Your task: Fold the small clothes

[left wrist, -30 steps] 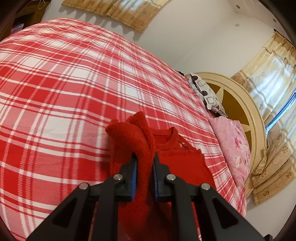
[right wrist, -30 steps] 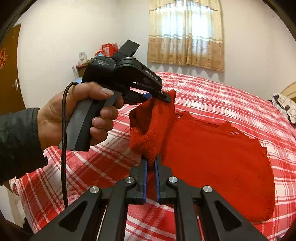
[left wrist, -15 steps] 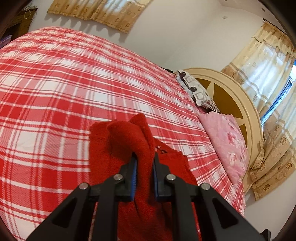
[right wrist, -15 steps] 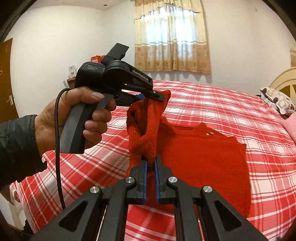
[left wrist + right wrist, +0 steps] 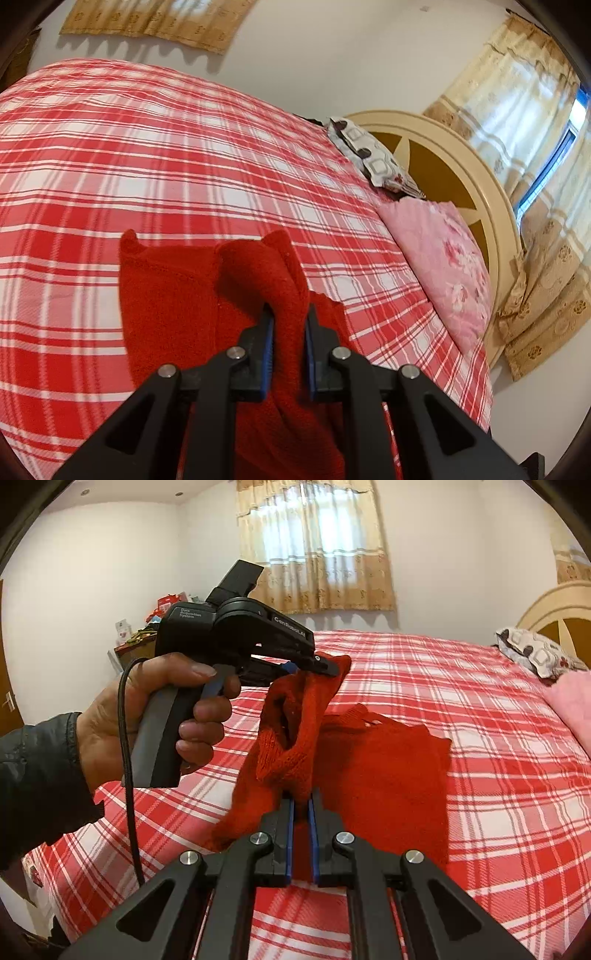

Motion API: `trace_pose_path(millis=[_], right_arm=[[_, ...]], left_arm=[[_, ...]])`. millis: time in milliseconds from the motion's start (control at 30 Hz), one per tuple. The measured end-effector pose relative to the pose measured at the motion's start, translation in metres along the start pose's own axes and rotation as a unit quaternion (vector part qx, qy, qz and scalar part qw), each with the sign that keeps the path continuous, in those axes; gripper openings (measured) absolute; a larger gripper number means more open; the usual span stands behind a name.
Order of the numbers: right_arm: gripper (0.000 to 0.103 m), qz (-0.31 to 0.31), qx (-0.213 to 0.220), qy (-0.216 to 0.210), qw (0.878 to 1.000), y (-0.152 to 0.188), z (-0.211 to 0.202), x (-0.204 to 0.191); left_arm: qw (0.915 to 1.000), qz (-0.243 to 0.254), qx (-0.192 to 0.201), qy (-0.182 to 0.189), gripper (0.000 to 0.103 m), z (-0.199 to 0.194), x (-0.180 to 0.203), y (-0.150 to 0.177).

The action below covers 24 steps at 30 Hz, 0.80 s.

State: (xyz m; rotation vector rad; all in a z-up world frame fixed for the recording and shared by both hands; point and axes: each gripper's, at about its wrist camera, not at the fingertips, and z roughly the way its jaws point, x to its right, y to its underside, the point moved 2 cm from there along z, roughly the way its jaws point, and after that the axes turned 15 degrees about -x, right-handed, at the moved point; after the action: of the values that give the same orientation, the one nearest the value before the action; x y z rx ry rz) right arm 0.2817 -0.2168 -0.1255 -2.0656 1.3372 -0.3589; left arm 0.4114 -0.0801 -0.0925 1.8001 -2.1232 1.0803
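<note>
A small red knitted sweater (image 5: 388,775) lies partly on the red plaid bed (image 5: 498,812), with one edge lifted off it. My right gripper (image 5: 301,801) is shut on the near corner of that lifted edge. The left gripper (image 5: 328,666), held by a hand (image 5: 147,716) in a dark sleeve, is shut on the far corner, higher up. In the left wrist view my left gripper (image 5: 289,317) pinches a thick bunch of the red sweater (image 5: 170,295), and the rest hangs and spreads over the plaid bed (image 5: 147,166) below.
A cream round headboard (image 5: 461,166) stands at the bed's head, with a pink pillow (image 5: 443,258) and a patterned pillow (image 5: 369,155) in front of it. Beige curtains (image 5: 314,546) cover the windows. A cluttered shelf (image 5: 147,627) stands by the far left wall.
Both grippers have carried the lifted sweater edge across the bed toward the headboard side. The flat part of the sweater now looks narrower, with the lifted edge folding over it.
</note>
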Motion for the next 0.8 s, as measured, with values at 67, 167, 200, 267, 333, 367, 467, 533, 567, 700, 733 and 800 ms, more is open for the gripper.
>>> trace_pose_path(millis=[67, 167, 200, 267, 333, 367, 467, 533, 567, 700, 733, 800], right_arm=[[0.006, 0.007, -0.005, 0.002, 1.0, 0.003, -0.001, 0.008], [0.006, 0.016, -0.01, 0.007, 1.0, 0.009, -0.002, 0.016], [0.006, 0.021, -0.012, 0.006, 1.0, 0.012, -0.001, 0.019], [0.006, 0.025, -0.018, 0.009, 0.999, 0.016, 0.0, 0.024], [0.006, 0.031, -0.026, 0.01, 0.999, 0.02, 0.001, 0.029], [0.006, 0.038, -0.03, 0.01, 0.999, 0.022, 0.002, 0.033], [0.006, 0.066, -0.037, 0.002, 0.997, 0.026, 0.001, 0.048], [0.006, 0.085, -0.042, -0.006, 0.995, 0.029, 0.004, 0.058], [0.006, 0.092, -0.046, -0.009, 0.995, 0.03, 0.005, 0.061], [0.006, 0.108, -0.056, -0.012, 0.992, 0.038, 0.012, 0.068], [0.006, 0.11, -0.057, -0.011, 0.992, 0.04, 0.012, 0.069], [0.006, 0.115, -0.057, -0.009, 0.992, 0.043, 0.012, 0.071]], left_arm=[[0.9999, 0.006, -0.008, 0.003, 0.015, 0.01, 0.006, -0.001], [0.9997, 0.016, -0.016, 0.0, 0.015, 0.021, 0.014, -0.002], [0.9996, 0.021, -0.019, -0.002, 0.015, 0.026, 0.018, -0.002], [0.9993, 0.028, -0.026, -0.001, 0.015, 0.034, 0.023, -0.001], [0.9989, 0.032, -0.033, -0.002, 0.015, 0.042, 0.027, -0.001], [0.9986, 0.036, -0.039, -0.005, 0.015, 0.046, 0.03, 0.0], [0.9972, 0.056, -0.046, -0.021, 0.015, 0.056, 0.04, 0.0], [0.9967, 0.06, -0.05, -0.023, 0.015, 0.063, 0.045, -0.001], [0.996, 0.067, -0.052, -0.029, 0.015, 0.067, 0.049, 0.0], [0.9925, 0.096, -0.058, -0.048, 0.015, 0.081, 0.06, 0.005], [0.9912, 0.105, -0.059, -0.055, 0.015, 0.085, 0.063, 0.006], [0.9876, 0.122, -0.06, -0.079, 0.015, 0.093, 0.069, 0.01]])
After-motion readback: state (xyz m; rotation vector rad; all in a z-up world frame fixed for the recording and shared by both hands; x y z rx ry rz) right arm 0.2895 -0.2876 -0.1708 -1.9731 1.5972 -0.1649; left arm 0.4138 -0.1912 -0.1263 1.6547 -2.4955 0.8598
